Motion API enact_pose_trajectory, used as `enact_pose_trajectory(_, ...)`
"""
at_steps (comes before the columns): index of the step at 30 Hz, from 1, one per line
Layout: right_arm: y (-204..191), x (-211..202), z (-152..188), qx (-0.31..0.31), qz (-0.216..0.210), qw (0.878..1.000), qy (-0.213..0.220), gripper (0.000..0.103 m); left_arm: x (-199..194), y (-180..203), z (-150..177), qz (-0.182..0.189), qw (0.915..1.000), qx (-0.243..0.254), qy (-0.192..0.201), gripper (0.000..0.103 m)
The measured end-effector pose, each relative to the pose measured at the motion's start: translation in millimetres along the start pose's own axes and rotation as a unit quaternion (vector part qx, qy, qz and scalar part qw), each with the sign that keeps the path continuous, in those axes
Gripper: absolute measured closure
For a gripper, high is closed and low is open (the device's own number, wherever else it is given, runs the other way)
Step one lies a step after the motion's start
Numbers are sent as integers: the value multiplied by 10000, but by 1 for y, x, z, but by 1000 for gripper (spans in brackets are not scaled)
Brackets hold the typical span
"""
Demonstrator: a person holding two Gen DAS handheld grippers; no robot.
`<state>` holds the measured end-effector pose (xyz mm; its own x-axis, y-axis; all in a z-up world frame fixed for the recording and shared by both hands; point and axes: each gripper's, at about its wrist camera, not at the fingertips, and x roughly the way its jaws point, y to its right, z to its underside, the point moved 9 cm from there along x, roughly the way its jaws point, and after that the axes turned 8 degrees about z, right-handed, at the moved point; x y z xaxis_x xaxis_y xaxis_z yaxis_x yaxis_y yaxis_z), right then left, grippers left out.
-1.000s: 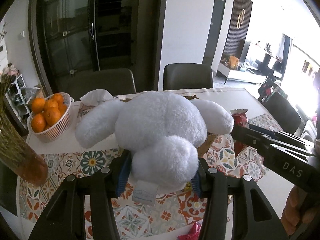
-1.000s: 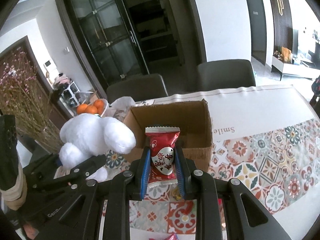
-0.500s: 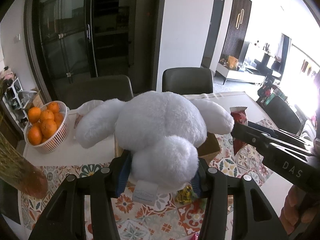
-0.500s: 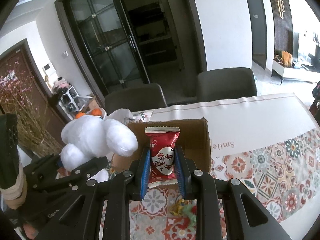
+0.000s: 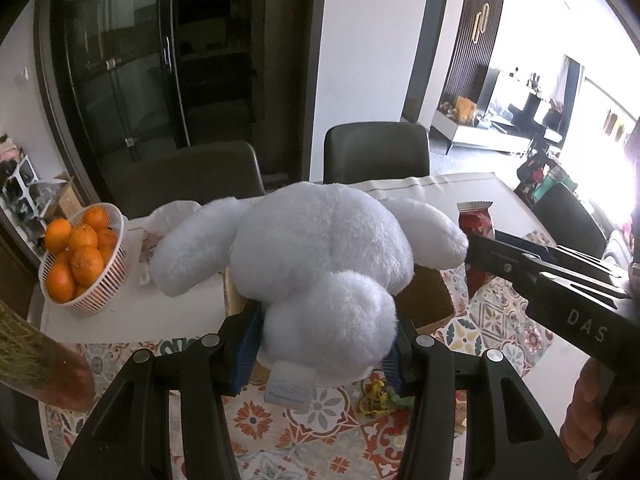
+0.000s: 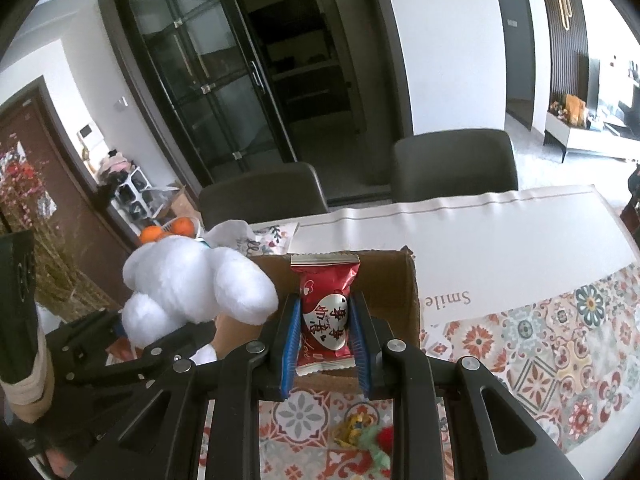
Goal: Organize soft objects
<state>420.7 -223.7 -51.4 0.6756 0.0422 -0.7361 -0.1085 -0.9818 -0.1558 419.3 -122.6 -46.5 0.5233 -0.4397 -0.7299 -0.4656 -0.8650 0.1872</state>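
My left gripper [image 5: 322, 344] is shut on a white plush toy [image 5: 320, 256] and holds it above the near left part of an open cardboard box [image 5: 424, 300]. The plush also shows in the right wrist view [image 6: 188, 284]. My right gripper [image 6: 326, 332] is shut on a red snack packet [image 6: 326, 312], held upright over the near edge of the box [image 6: 396, 292]. The packet shows at the right in the left wrist view [image 5: 476, 224]. The plush hides most of the box in the left wrist view.
A white basket of oranges [image 5: 76, 256] stands at the table's left. A crumpled white bag [image 5: 172, 216] lies behind the plush. Small yellow and green scraps [image 6: 360, 432] lie on the patterned cloth [image 6: 560, 344] below the grippers. Two dark chairs [image 6: 452, 164] stand behind the table.
Both grippers have moved forward and up towards the box with their loads. The box now sits directly under the plush and behind the packet.
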Motion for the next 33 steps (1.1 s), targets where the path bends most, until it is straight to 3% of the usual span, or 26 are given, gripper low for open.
enact_pose_trajectory(8, 5, 31, -2, -7, 32, 9994, -358, 78, 26, -4, -5, 147, 9993, -150, -304, 52)
enact_pose_trajectory(33, 21, 106, 23, 183, 71, 9905, -1364, 78, 104, -16, 8, -73, 9930, 10, -1182, 52)
